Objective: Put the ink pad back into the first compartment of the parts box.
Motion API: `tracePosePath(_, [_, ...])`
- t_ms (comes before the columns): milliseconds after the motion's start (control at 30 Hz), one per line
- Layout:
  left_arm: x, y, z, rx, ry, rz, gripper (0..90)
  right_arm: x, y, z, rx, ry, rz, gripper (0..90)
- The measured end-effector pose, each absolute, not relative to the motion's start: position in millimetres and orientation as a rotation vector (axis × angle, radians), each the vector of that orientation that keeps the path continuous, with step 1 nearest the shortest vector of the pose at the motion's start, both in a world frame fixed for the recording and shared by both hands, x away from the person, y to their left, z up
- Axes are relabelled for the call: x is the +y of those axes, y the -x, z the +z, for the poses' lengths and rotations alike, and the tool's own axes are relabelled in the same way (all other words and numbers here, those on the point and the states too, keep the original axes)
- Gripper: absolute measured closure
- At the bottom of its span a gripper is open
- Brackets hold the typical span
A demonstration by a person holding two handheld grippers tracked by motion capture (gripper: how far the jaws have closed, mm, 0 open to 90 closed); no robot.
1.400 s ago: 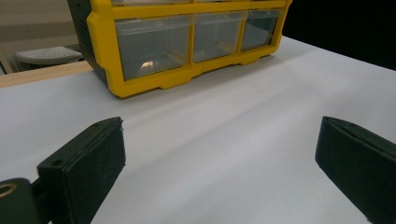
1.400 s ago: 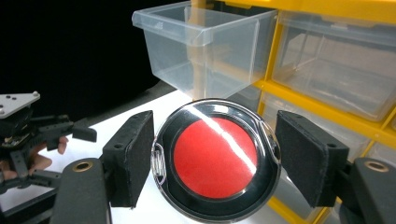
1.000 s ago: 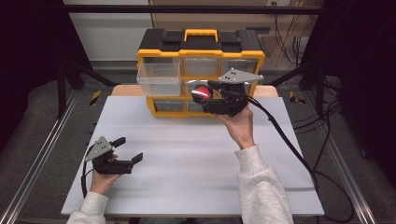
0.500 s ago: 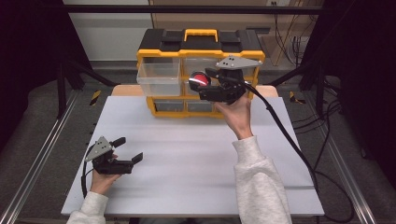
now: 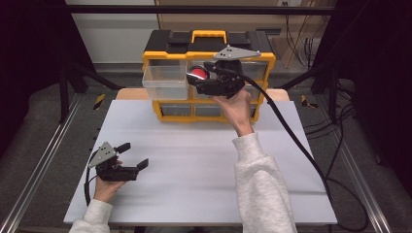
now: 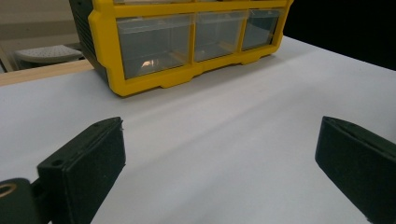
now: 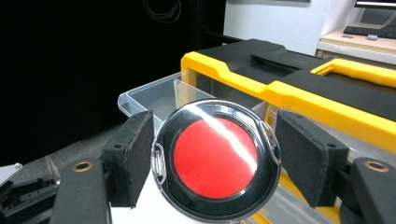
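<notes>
Both right tongs (image 7: 215,158) jaws clamp the red disc (image 7: 215,159).

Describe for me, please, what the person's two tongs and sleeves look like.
Both tongs, left and right, are black with two flat padded jaws and a grey three-cornered plate on top. A black cable trails from the right one. The sleeves are light grey.
</notes>
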State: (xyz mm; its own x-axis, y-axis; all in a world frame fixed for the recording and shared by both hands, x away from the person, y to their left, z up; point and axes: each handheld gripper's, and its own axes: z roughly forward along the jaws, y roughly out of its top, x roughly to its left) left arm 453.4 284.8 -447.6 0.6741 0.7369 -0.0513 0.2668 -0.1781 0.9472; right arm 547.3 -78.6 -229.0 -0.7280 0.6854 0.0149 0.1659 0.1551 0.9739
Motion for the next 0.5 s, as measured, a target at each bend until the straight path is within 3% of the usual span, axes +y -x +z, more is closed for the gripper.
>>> tracePosePath(500, [285, -454, -448, 0.811, -1.746, 0.514, 1.4, -51, -566, -219, 2.013, -0.797, 1.591, 30.2])
